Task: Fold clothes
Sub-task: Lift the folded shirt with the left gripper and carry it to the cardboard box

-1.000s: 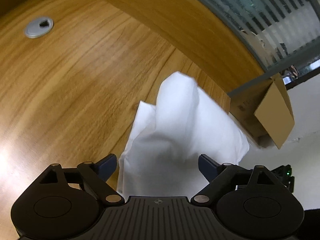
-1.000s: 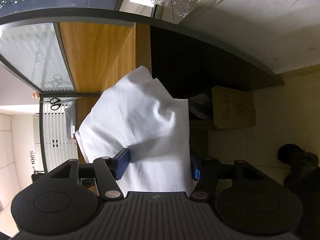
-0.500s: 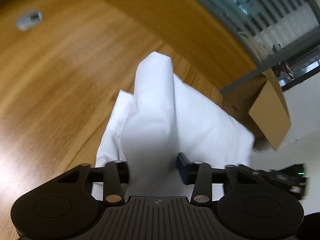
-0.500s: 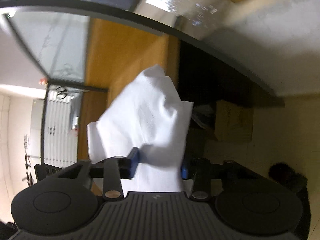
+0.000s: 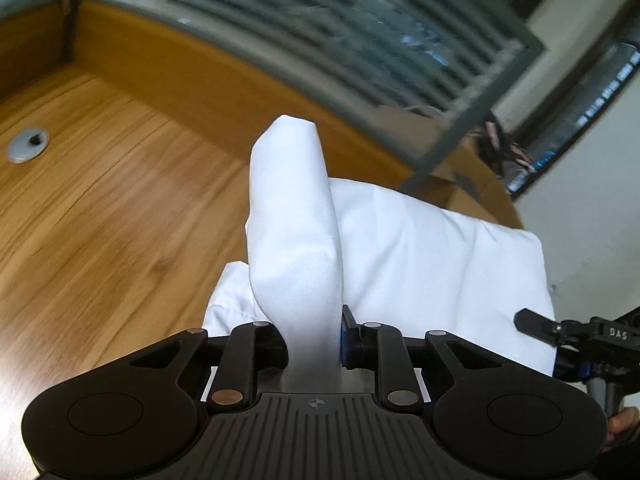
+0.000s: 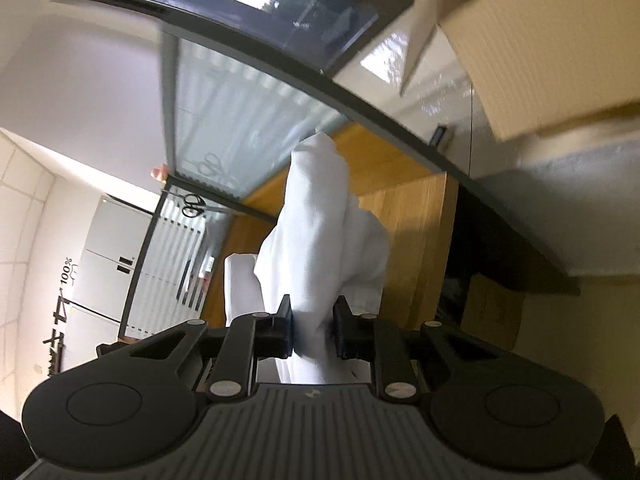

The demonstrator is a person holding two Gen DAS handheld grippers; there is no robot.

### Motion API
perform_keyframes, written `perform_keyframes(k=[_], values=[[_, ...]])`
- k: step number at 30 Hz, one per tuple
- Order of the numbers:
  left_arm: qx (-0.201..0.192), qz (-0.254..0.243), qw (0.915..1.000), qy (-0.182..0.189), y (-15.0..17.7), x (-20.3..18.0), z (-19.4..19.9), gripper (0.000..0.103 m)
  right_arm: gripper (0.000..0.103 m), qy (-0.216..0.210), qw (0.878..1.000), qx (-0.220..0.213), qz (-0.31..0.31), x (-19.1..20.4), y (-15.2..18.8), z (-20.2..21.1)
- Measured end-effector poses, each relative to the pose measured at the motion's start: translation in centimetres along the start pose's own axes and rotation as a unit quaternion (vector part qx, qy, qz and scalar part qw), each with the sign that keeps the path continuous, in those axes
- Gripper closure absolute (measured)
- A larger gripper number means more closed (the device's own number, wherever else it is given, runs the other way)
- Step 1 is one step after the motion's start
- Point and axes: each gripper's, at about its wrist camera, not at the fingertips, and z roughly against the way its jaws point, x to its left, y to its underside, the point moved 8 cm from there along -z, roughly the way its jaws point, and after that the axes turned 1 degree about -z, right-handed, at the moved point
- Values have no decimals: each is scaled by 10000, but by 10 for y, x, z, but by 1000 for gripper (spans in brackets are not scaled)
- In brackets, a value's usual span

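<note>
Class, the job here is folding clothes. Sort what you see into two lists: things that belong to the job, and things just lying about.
Belongs to the job:
white garment
left gripper, jaws shut on it
right gripper, jaws shut on it
wooden table

Just lying about:
cardboard box
scissors
grey cable grommet

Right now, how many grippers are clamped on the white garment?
2. The left gripper pinches an upstanding fold of the white garment over the wooden table. The right gripper pinches another bunched part; it also shows at the left view's right edge.
</note>
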Motion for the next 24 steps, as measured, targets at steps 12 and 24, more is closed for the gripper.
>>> perform_keyframes(k=[12, 24], values=[[616, -1484, 9808, 1105, -21, -145, -46, 80, 81, 428, 9871, -1511, -322, 7, -14, 162], [1247, -3494, 9084, 1928, -132, -339, -90, 80, 80, -56, 9505, -3096, -261, 0, -76, 269]])
